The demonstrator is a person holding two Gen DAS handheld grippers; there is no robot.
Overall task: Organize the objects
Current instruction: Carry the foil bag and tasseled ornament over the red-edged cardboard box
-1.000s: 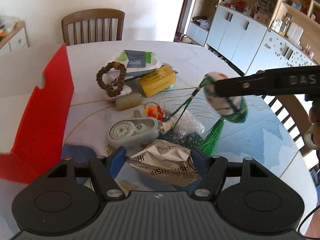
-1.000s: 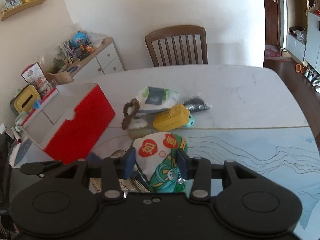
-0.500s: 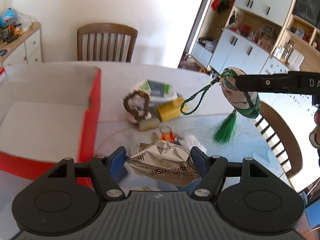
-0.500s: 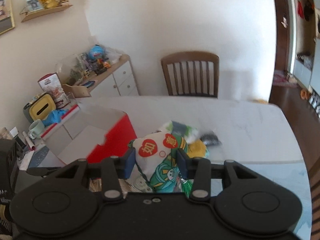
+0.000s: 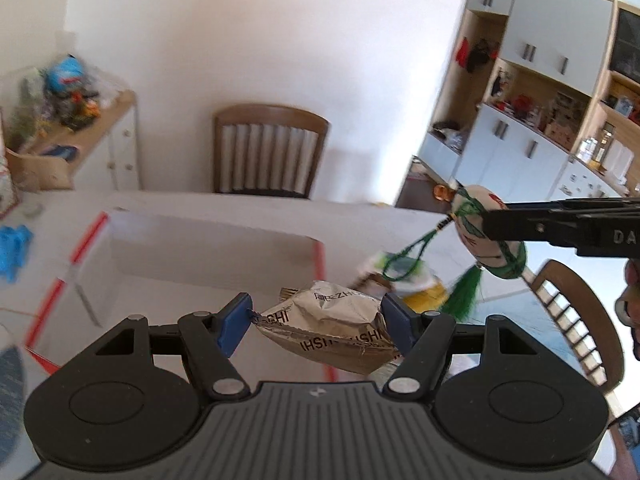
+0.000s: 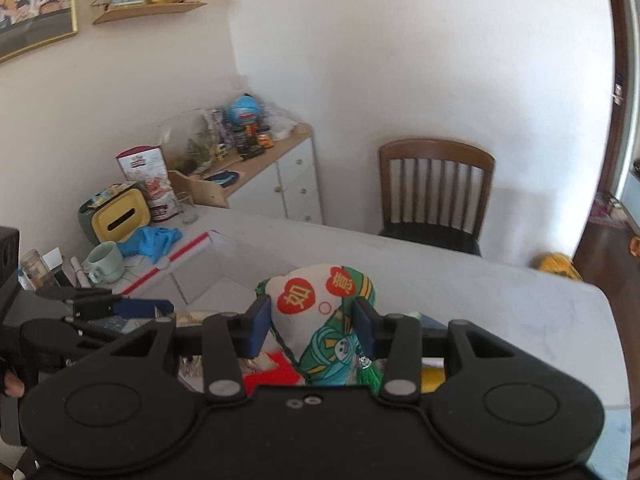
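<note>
White marble-look desk [image 6: 520, 304] is seen carrying an open red-sided cardboard box with a pale inside [image 5: 208, 248], set toward the left; a small heap of leftover items [image 5: 404, 280] lies just beside the box's right wall, blurred, contents not told apart.

Crumpled silver foil snack packet with dark lettering [image 5: 332, 328] is held off the desk in the left claw [image 5: 316, 326] — blue pads [image 5: 234, 324] pressed on its two side edges, jaws fairly wide. It is judged light, thin and crinkly, easily crushed and a bit slippery; the creased side seams are the best hold, as taken here. Left claw is held about level, pointed along the desk, over the box's near right corner.

White fabric pouch printed with red hearts and a green figure, with green cord and tassel [image 6: 320, 320], is clamped in the right claw [image 6: 312, 322] across its middle, held in the air above the desk, right of the box. It is judged soft, stuffed and light, not fragile; the dangling tassel [image 5: 464, 292] and cord loop may snag on the box wall. Right claw is held level and higher, aimed toward the box.

Both items are judged to be on the way into the box — not yet released.
</note>
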